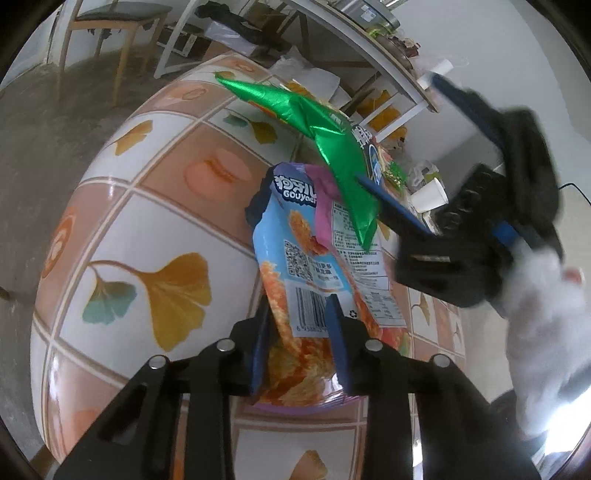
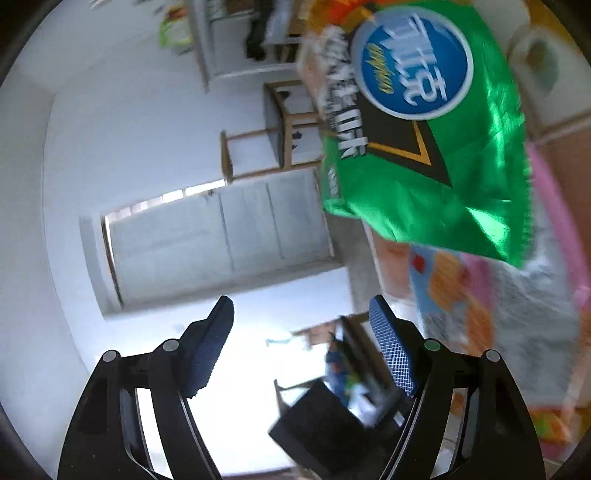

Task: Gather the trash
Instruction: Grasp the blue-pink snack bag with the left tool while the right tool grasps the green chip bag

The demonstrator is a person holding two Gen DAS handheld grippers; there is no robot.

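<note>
My left gripper [image 1: 300,332] is shut on a blue and orange snack bag [image 1: 303,258] and holds it upright above the patterned table [image 1: 147,221]. A green foil chip bag [image 1: 325,136] hangs at the snack bag's open top, its lower tip by the opening. My right gripper [image 1: 410,155] is open beside it, one blue finger [image 1: 391,206] touching the green bag. In the right wrist view my gripper [image 2: 303,325] is open and empty; the green bag [image 2: 424,129] and snack bag [image 2: 498,314] are at the upper right.
A white paper cup [image 1: 430,195] and other litter lie on the table's far right. A wooden chair [image 1: 110,33] and a white shelf [image 1: 369,48] stand beyond the table. A white door [image 2: 221,236] fills the middle of the right wrist view.
</note>
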